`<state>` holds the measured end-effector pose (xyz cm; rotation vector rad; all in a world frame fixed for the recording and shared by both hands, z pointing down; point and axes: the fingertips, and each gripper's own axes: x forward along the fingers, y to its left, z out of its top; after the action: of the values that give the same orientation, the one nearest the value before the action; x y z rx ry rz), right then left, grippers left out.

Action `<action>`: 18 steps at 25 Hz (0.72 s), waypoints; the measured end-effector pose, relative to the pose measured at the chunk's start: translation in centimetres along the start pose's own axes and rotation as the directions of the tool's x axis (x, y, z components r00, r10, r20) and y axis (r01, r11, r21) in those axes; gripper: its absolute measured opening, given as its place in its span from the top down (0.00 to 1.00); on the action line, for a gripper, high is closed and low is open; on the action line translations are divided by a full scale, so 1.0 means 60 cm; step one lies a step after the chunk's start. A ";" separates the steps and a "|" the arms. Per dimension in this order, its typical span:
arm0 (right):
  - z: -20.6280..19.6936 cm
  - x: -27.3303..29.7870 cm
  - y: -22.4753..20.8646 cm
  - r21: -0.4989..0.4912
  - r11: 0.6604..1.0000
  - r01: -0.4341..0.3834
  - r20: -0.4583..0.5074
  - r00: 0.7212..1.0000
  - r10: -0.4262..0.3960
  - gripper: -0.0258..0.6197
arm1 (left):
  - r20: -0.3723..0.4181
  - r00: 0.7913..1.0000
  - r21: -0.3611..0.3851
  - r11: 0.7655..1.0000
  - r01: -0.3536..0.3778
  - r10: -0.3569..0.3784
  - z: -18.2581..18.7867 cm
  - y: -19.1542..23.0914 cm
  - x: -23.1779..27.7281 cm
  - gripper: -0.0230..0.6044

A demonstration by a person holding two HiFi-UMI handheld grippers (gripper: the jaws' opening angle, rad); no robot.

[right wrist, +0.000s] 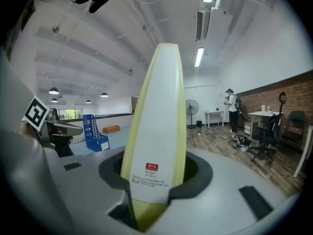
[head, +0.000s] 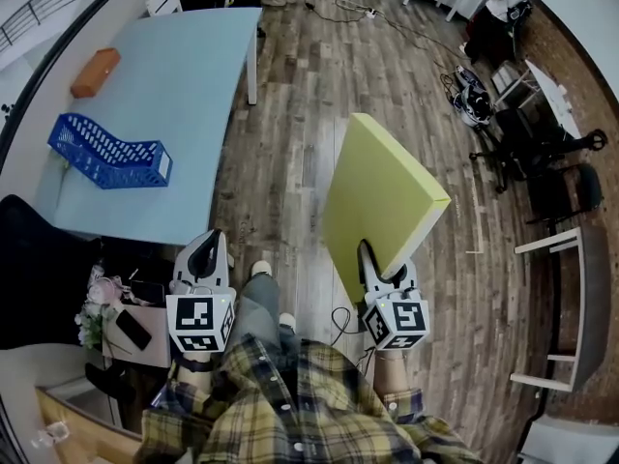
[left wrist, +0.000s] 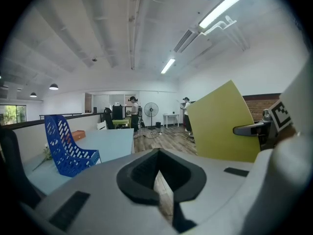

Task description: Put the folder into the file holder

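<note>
A yellow-green folder (head: 382,206) stands on edge over the wooden floor, with my right gripper (head: 368,256) shut on its lower corner. In the right gripper view the folder's (right wrist: 159,121) white spine rises straight out of the jaws of my right gripper (right wrist: 154,180). The blue file holder (head: 106,153) lies on the light blue table (head: 184,66), well to the left and ahead of both grippers. My left gripper (head: 203,254) hovers at the table's near edge, shut and holding nothing. The left gripper view shows the file holder (left wrist: 66,148) on its left and the folder (left wrist: 222,121) on its right.
An orange box (head: 95,71) lies at the table's far left. A black chair (head: 39,269) and a box with a phone (head: 131,329) stand left of me. Office chairs (head: 542,153), a white table (head: 580,298), floor cables and a person (head: 503,3) fill the right side.
</note>
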<state>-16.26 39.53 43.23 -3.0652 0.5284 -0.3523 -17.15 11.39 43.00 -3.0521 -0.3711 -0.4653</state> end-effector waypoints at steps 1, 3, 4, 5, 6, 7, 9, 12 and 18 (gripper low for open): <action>0.001 0.015 0.001 -0.001 1.000 0.001 -0.001 1.000 -0.001 0.69 | -0.001 1.000 -0.002 1.000 0.004 -0.004 0.001 0.007 0.015 0.98; 0.005 0.050 0.001 -0.004 1.000 0.001 -0.002 1.000 -0.001 0.69 | -0.001 1.000 -0.005 1.000 0.012 -0.012 0.005 0.024 0.048 0.98; 0.010 0.070 0.002 -0.007 1.000 0.000 -0.002 1.000 0.000 0.69 | 0.002 1.000 -0.006 1.000 0.016 -0.016 0.010 0.034 0.067 0.98; 0.017 0.092 0.002 -0.011 1.000 -0.003 -0.001 1.000 0.003 0.69 | 0.005 1.000 -0.008 1.000 0.018 -0.018 0.017 0.044 0.086 0.98; 0.025 0.115 0.003 -0.015 1.000 -0.007 -0.001 1.000 0.007 0.69 | 0.008 1.000 -0.009 1.000 0.019 -0.019 0.025 0.055 0.105 0.98; 0.034 0.138 0.005 -0.019 1.000 -0.013 0.000 1.000 0.013 0.69 | 0.012 1.000 -0.009 1.000 0.019 -0.019 0.035 0.066 0.123 0.98; 0.051 0.184 0.009 -0.020 1.000 -0.019 0.005 1.000 0.019 0.69 | 0.018 1.000 -0.005 1.000 0.021 -0.021 0.053 0.090 0.159 0.98; 0.077 0.246 0.020 -0.025 0.999 -0.027 0.014 1.000 0.027 0.69 | 0.023 0.999 -0.005 1.000 0.027 -0.027 0.077 0.125 0.210 0.98; 0.111 0.348 0.054 -0.032 0.997 -0.068 0.029 0.997 0.069 0.69 | 0.036 0.999 -0.009 1.000 0.014 -0.014 0.107 0.194 0.277 0.98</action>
<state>3.34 29.38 41.12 -3.0676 0.6415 -0.2983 2.92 4.35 41.86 -3.0729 -0.3933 -0.4147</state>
